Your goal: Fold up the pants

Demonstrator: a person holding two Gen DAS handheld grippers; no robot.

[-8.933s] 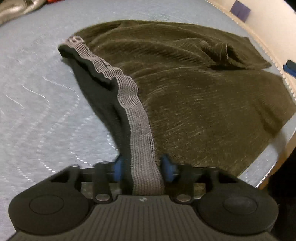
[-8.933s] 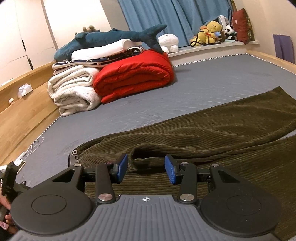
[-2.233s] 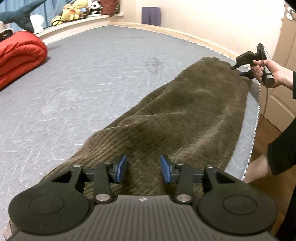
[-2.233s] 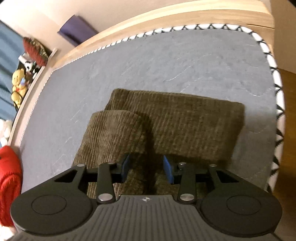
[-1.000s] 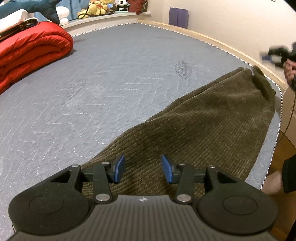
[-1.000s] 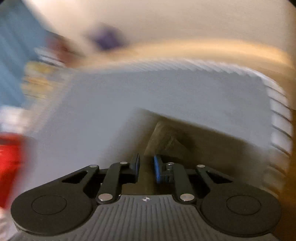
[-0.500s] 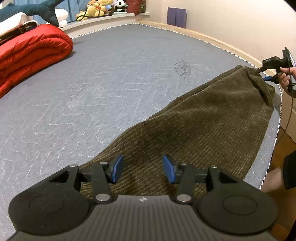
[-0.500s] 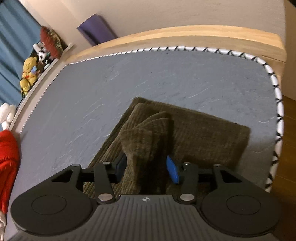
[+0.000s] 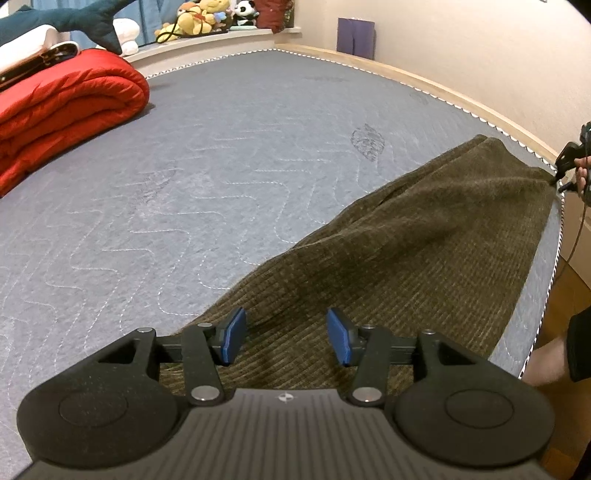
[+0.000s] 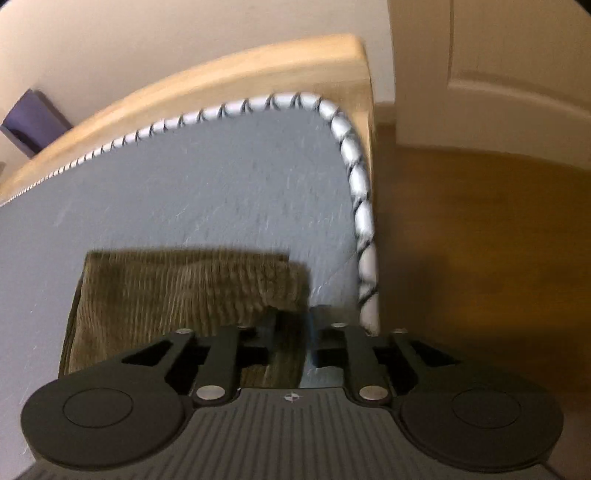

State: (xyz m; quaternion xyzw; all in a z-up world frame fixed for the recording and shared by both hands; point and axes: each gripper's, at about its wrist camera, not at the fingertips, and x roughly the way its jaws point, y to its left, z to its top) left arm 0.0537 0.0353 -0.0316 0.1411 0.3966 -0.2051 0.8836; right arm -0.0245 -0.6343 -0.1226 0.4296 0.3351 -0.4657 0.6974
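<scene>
The left gripper [image 9: 284, 336] hovers low over the near end of the pants [image 9: 406, 258], its blue pads [image 9: 232, 336] standing apart with corduroy beneath the gap and no cloth pinched between them. The olive-brown pants lie lengthwise along the right side of the grey quilted mattress [image 9: 184, 177], reaching to the far right corner. There the right gripper [image 9: 559, 176], held in a hand [image 9: 583, 173], meets the far corner of the cloth; its jaws are closing. A rolled red duvet [image 9: 66, 110] lies at the upper left. Plush toys [image 9: 207, 18] line the far ledge.
</scene>
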